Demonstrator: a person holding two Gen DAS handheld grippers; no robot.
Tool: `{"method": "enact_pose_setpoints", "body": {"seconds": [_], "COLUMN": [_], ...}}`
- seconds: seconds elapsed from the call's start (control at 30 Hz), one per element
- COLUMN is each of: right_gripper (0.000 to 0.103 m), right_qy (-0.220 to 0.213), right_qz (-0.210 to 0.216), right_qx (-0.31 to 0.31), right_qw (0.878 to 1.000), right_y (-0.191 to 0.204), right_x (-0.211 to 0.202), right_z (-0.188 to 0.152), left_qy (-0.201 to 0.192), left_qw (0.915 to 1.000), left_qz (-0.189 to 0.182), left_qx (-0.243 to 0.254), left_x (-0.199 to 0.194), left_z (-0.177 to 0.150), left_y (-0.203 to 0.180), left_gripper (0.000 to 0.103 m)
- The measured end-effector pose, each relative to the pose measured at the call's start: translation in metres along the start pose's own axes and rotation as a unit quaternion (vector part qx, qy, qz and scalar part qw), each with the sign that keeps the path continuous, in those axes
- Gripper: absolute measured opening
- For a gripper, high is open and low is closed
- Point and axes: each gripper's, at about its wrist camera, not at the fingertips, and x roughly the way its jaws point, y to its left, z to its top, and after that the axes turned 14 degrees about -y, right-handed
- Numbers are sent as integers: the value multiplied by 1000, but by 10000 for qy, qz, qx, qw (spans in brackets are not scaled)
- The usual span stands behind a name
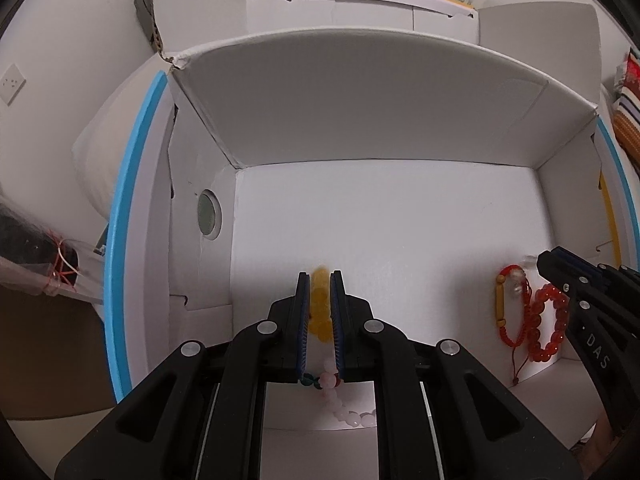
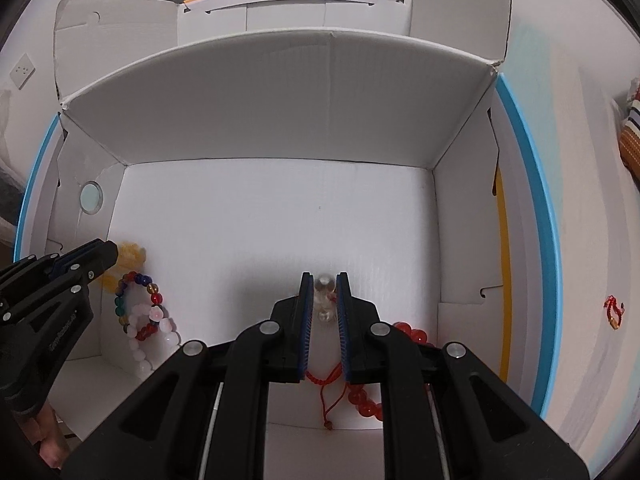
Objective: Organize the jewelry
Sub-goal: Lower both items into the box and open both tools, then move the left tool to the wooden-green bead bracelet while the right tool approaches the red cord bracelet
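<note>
Both grippers reach down into a white cardboard box (image 1: 380,120). My left gripper (image 1: 320,277) is shut on a yellow bead bracelet (image 1: 320,308), near the box's left side. A pink bead bracelet (image 1: 348,414) lies under its fingers, and a multicoloured one (image 2: 134,300) lies beside it. My right gripper (image 2: 324,277) is shut on a clear bead bracelet (image 2: 324,294) strung on red cord (image 2: 322,380). A red bead bracelet (image 1: 548,320) and a red cord bracelet with a yellow tube (image 1: 501,304) lie by the right gripper (image 1: 546,262).
The box (image 2: 280,120) has tall walls and open flaps, and sits on a blue-edged white surface (image 2: 532,200). A small red bracelet (image 2: 614,312) lies outside the box to the right. A clear bag with red cord (image 1: 60,272) lies outside to the left. Another white box (image 2: 296,16) stands behind.
</note>
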Motion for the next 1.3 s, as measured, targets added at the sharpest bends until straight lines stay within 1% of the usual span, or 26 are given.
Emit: {"method": "enact_pose_setpoints", "body": {"seconds": [0.07, 0.1, 0.13, 0.17, 0.2, 0.23, 0.27, 0.3, 0.33, 0.37, 0.4, 0.43, 0.47, 0.5, 0.53, 0.57, 0.6, 0.63, 0.67, 0.7, 0.77, 0.83, 1.07, 1.3], "right_gripper": [25, 27, 32, 40, 43, 50, 54, 58, 65, 70, 72, 76, 80, 81, 84, 86, 88, 91, 92, 93, 95, 95, 95, 95], "right_qy": [-40, -83, -120, -176, -234, -315, -360, -415, -486, -551, -634, -684, -746, -815, -861, -906, -957, -991, -1047, -1070, -1145, -1192, -1389, -1492], "right_qz": [13, 38, 46, 51, 61, 64, 60, 64, 69, 51, 12, -19, -53, -84, -105, -133, -164, -193, -260, -297, -390, -459, -748, -1059], "right_qx": [10, 16, 19, 18, 27, 35, 36, 41, 56, 67, 68, 69, 73, 81, 100, 127, 161, 186, 227, 244, 333, 404, 765, 1107], "right_qw": [10000, 10000, 9999, 9998, 9997, 9995, 9993, 9991, 9988, 9984, 9980, 9976, 9972, 9966, 9962, 9957, 9951, 9947, 9939, 9935, 9921, 9910, 9845, 9769], "right_y": [2, 2, 1, 1, 0, 0, -1, -2, -4, -6, -8, -10, -13, -17, -21, -25, -31, -34, -42, -43, -57, -70, -128, -193], "right_x": [2, -2, -4, -8, -13, -19, -23, -28, -35, -41, -48, -54, -60, -67, -72, -77, -83, -87, -93, -93, -103, -110, -139, -170], "right_z": [3, 3, 3, 3, 3, 4, 5, 4, 5, 6, 7, 7, 8, 8, 9, 9, 10, 10, 9, 12, 10, 8, -6, -37], "left_qy": [-39, -62, -87, -120, -148, -193, -235, -304, -390, -450, -544, -600, -657, -748, -833, -899, -1006, -1078, -1174, -1262, -1369, -1504, -1716, -1753], "left_qw": [10000, 10000, 10000, 9999, 9999, 9998, 9997, 9995, 9992, 9990, 9985, 9981, 9978, 9971, 9965, 9959, 9949, 9942, 9930, 9920, 9905, 9884, 9832, 9783], "left_qz": [18, 40, 42, 27, 14, 10, 20, 35, 29, 16, 5, 3, -6, -22, -13, -5, -19, -43, -82, -95, -137, -202, -515, -819], "left_qx": [-21, -21, -21, -36, -46, -51, -47, -53, -66, -83, -103, -110, -114, -110, -103, -92, -65, -41, -25, -6, 33, 104, 350, 748], "left_x": [-2, -4, -6, -8, -11, -15, -18, -23, -29, -34, -41, -46, -51, -58, -64, -70, -77, -83, -91, -97, -108, -119, -145, -151], "left_z": [1, 1, 1, 1, 1, 1, 2, 2, 3, 3, 4, 5, 7, 8, 8, 9, 10, 10, 11, 11, 12, 12, 8, 2], "left_y": [1, 2, 2, 2, 3, 2, 2, 2, 2, 2, 2, 1, -1, -2, -4, -7, -10, -12, -16, -20, -27, -39, -86, -155], "left_gripper": [11, 12, 12, 12, 12, 16, 25, 29, 37, 42, 44, 49, 56, 58, 66, 71, 73, 80, 87, 89, 93, 97, 97, 97]}}
